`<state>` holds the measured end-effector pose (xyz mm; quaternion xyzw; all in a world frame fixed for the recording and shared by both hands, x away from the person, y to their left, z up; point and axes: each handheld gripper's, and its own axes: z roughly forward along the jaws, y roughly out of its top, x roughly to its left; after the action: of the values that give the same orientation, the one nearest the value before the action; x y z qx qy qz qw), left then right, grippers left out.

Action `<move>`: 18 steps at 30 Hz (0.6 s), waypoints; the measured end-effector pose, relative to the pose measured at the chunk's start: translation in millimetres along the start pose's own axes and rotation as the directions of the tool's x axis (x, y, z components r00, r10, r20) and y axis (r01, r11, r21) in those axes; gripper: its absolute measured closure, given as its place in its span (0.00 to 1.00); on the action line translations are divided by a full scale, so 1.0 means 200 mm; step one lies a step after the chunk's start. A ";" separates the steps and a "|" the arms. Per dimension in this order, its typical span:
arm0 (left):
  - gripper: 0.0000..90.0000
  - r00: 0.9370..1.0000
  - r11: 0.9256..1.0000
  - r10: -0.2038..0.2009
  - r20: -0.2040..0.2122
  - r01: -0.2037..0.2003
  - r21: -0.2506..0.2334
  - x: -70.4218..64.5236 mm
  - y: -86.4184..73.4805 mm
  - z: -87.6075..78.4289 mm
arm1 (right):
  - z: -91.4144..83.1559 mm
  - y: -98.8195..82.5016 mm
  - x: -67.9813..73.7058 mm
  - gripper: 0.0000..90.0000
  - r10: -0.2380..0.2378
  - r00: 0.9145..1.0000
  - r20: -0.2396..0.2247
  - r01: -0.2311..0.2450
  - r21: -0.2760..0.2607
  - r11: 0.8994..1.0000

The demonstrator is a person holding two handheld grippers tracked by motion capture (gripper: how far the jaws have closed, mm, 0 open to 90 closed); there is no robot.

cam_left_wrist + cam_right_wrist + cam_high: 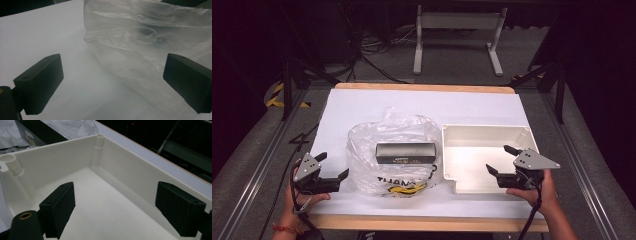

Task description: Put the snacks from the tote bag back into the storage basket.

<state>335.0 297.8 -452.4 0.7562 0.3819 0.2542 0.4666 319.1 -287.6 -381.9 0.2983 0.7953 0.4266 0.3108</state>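
Nearest the camera, two hands are seen at the front edge of the tabletop [362, 102], each carrying a tool. At the left, the left tool [333, 166] is held with its jaws spread and nothing between them; the clear plastic bag [394, 150] lies just ahead of it, untouched. A dark box [406, 152] rests inside the bag, so the work of getting it out is judged not yet begun. Farther right, the white tray [484, 137] stands just beside the bag with nothing in it; the right tool [501, 160] is poised over its near corner, jaws parted and gripping nothing. What appears to be left: the bag to be opened, the box to be taken and set in the tray. White sheeting covers the wood-edged tabletop. Beyond it, grey carpet, loose cables and a white table frame [457, 40] are seen in a dark room.
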 end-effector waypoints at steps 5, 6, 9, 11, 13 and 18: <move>0.04 1.000 1.000 0.002 0.002 -0.002 0.004 0.00 0.00 0.00 | 0.03 0.01 0.04 0.19 -0.026 0.999 -0.040 0.026 0.004 1.000; 0.04 1.000 1.000 0.002 0.002 -0.002 0.004 0.00 0.00 0.00 | 0.03 0.01 0.04 0.19 -0.026 0.999 -0.040 0.026 0.004 1.000; 0.04 1.000 1.000 0.003 0.004 -0.003 0.006 0.00 0.00 0.00 | 0.04 0.02 0.06 0.20 -0.024 0.997 -0.072 0.024 0.000 1.000; 0.04 1.000 1.000 0.004 0.004 -0.004 0.009 -0.01 0.00 0.00 | 0.06 0.03 0.07 0.21 -0.031 0.996 -0.079 0.032 0.001 1.000; 0.04 1.000 1.000 0.003 -0.001 -0.003 0.008 -0.01 -0.01 0.00 | 0.09 0.05 0.08 0.23 -0.051 0.993 -0.105 0.052 0.005 0.999; 0.04 1.000 1.000 0.006 -0.001 -0.006 0.018 -0.02 -0.01 -0.01 | 0.14 0.10 0.10 0.26 -0.088 0.984 -0.154 0.088 -0.007 0.996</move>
<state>330.7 296.2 -454.5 0.7615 0.3821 0.2526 0.4586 331.3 -248.9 -381.5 0.2291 0.8294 0.4342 0.2667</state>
